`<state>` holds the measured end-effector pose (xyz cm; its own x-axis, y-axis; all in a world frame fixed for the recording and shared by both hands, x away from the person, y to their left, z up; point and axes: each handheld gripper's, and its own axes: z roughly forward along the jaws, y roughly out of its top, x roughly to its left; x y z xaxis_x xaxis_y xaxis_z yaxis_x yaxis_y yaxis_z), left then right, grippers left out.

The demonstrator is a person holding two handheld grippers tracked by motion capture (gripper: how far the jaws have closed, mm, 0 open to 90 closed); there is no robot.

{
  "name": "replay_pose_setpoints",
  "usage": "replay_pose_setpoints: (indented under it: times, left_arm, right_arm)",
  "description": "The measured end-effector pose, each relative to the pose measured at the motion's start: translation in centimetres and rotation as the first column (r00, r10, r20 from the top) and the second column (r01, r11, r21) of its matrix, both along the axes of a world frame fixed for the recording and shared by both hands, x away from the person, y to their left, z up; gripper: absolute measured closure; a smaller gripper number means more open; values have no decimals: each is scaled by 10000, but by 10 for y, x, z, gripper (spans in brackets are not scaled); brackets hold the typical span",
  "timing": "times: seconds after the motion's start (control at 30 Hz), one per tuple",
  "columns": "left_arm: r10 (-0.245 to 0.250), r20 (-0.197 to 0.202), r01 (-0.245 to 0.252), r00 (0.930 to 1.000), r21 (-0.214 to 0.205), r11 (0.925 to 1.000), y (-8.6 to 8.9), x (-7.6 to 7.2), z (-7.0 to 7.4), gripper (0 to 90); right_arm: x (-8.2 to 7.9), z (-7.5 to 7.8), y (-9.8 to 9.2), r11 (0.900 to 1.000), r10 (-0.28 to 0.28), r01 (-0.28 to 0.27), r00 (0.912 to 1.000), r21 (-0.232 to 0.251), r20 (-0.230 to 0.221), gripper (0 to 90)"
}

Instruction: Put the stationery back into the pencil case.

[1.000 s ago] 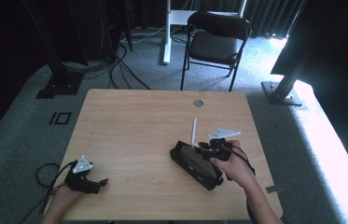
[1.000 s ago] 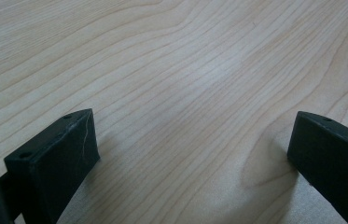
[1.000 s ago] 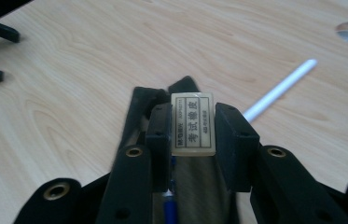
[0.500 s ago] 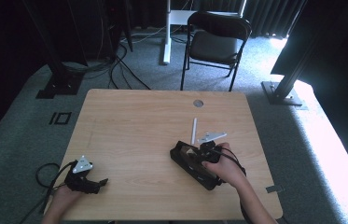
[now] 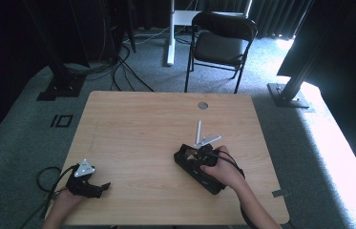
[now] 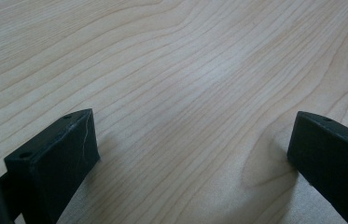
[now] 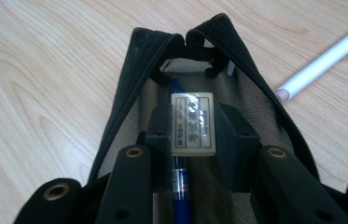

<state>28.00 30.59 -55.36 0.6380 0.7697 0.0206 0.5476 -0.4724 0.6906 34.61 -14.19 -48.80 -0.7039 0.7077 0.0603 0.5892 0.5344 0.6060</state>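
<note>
Now R gripper [image 7: 193, 126] clamps eraser [image 7: 193, 122] in open pencil case [image 7: 129, 88], L gripper [image 6: 190, 154] jaws apart.

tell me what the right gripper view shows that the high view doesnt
Right gripper view alone: an eraser clamped between the right gripper's jaws, held over the open mouth of the pouch, and a blue pen lying inside it.

High view alone: the whole table, the left gripper resting near its front left corner, the chair and the floor beyond.

Both: the black pouch, the white pen lying on the wood beside it, and the right gripper over the pouch.
</note>
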Motion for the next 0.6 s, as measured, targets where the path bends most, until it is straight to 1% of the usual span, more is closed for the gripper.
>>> replay_pose_setpoints:
  times: [0.07, 0.13, 0.2, 0.27, 0.37, 0.6]
  left_arm:
    - [1, -1, -1, 10000, -1, 10000, 0, 0, 0, 20]
    - [1, -1, -1, 10000, 0, 10000, 0, 0, 0, 20]
    - [-1, -1, 1, 10000, 1, 10000, 0, 0, 0, 20]
    - [-3, -1, 3, 10000, 3, 10000, 0, 0, 0, 20]
    - [-3, -1, 3, 10000, 2, 10000, 0, 0, 0, 20]
    - [-3, 0, 3, 10000, 2, 10000, 0, 0, 0, 20]
  right_arm:
    - [1, -2, 1, 10000, -47, 47, 10000, -45, -53, 681]
    - [1, -4, 2, 9998, -49, 46, 9999, -210, -141, 681]
    - [2, -6, 4, 9994, -45, 40, 9999, -339, -138, 681]
    - [3, -8, 5, 9995, -28, 24, 9999, -326, -147, 681]
    - [5, -9, 8, 9989, -54, 47, 9999, -476, -144, 681]
    - [8, -14, 12, 9970, -129, 102, 9993, -773, -342, 678]
